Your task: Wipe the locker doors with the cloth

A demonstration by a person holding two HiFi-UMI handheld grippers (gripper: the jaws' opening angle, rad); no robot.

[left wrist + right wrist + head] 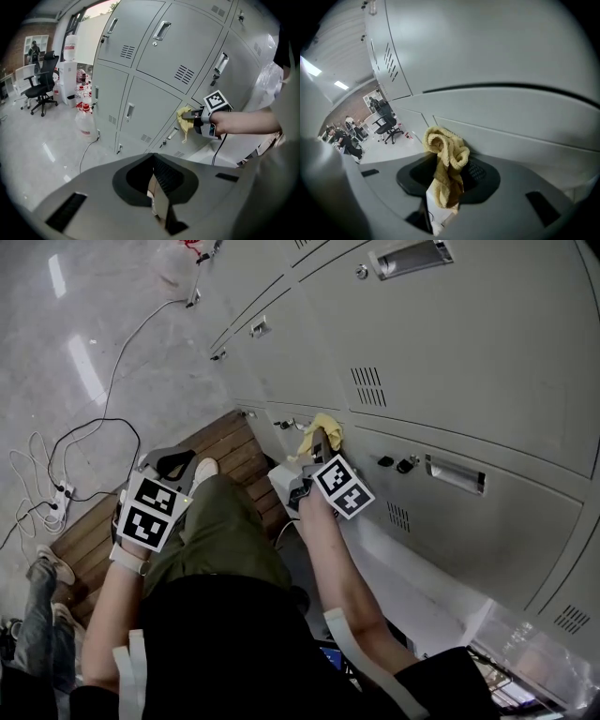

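A bunched yellow cloth point(446, 161) sits clamped in my right gripper point(443, 187), its top pressed against a grey locker door point(497, 112). From the head view the cloth point(324, 430) touches the lower locker door point(469, 521) beside its latch, with the right gripper point(317, 448) behind it. The left gripper view also catches the cloth point(184, 120) and the right gripper point(197, 116) against the lockers point(154, 65). My left gripper point(167, 465) hangs low at my left side, away from the lockers; its jaws point(157, 197) stand together with nothing between them.
Cables and a power strip point(58, 498) lie on the shiny floor at left. A wooden pallet point(220, 451) lies below the lockers. Office chairs point(40, 86) and water bottles point(84, 119) stand further along the row. A plastic-wrapped item point(525, 652) is at the lower right.
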